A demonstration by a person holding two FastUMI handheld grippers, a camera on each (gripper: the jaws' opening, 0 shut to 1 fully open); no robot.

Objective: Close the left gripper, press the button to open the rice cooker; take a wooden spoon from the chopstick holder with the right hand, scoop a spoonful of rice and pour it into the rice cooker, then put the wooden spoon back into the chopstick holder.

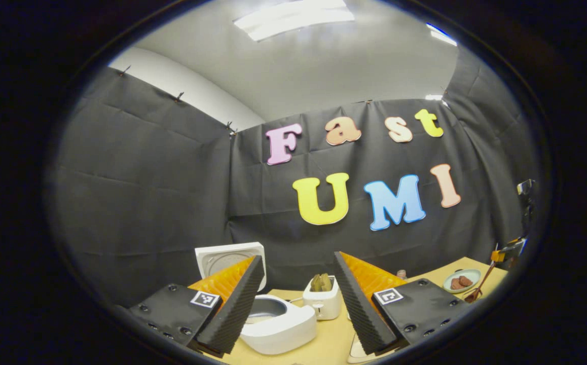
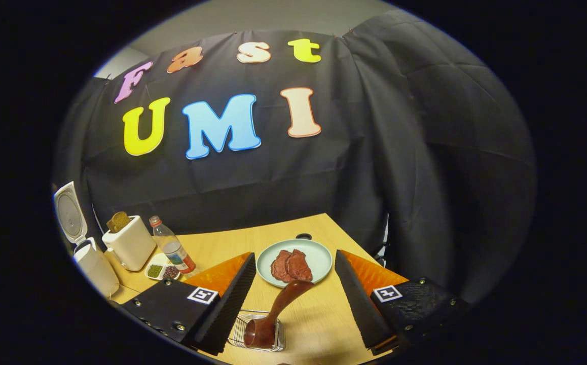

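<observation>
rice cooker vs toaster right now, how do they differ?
The rice cooker stands open, lid tipped up behind it; the toaster has no lid, only top slots. The rice cooker's pot looks empty from the left gripper view, while the toaster holds brown bread slices. The rice cooker is low and rounded; the toaster is boxy and looks smaller. Both are white and stand side by side on the wooden table.

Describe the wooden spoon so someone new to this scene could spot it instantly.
Start at the pale green plate of reddish-brown patties on the wooden table. Just nearer the camera stands a small wire chopstick holder, and the wooden spoon leans out of it. It is the only dark, glossy reddish-brown utensil there.
</observation>
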